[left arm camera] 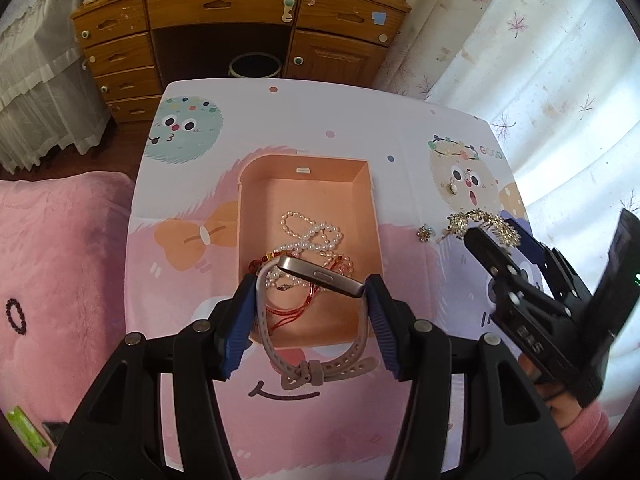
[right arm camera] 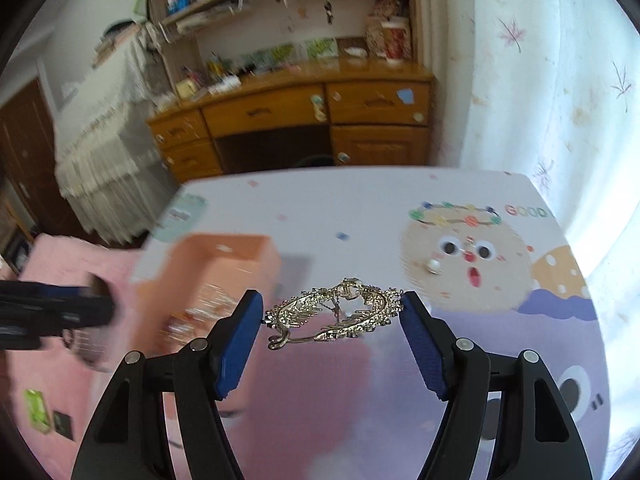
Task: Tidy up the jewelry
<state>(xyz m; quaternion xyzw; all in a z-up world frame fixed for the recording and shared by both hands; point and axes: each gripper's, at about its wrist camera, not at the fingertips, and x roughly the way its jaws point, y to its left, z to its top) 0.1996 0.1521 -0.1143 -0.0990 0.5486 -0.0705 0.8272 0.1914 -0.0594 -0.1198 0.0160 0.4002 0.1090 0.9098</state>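
Note:
My left gripper (left arm camera: 310, 292) is shut on a beige-strapped watch (left arm camera: 320, 280) and holds it above the near end of an open peach jewelry box (left arm camera: 256, 184). In the box lie pearl strands (left arm camera: 308, 236) and a red cord bracelet (left arm camera: 288, 312). My right gripper (right arm camera: 332, 312) is shut on a sparkling gold rhinestone brooch (right arm camera: 332, 314), lifted above the table right of the box (right arm camera: 224, 256). The right gripper also shows in the left wrist view (left arm camera: 492, 240), with the brooch (left arm camera: 480, 224) at its tips.
On the cartoon-print table (left arm camera: 320, 120) lie a small rhinestone earring (left arm camera: 425, 233) and a pearl earring (left arm camera: 452, 188), which also shows in the right wrist view (right arm camera: 434, 266). A pink blanket (left arm camera: 60, 260) with a dark bead bracelet (left arm camera: 16, 316) lies left. A wooden desk (left arm camera: 240, 12) stands behind.

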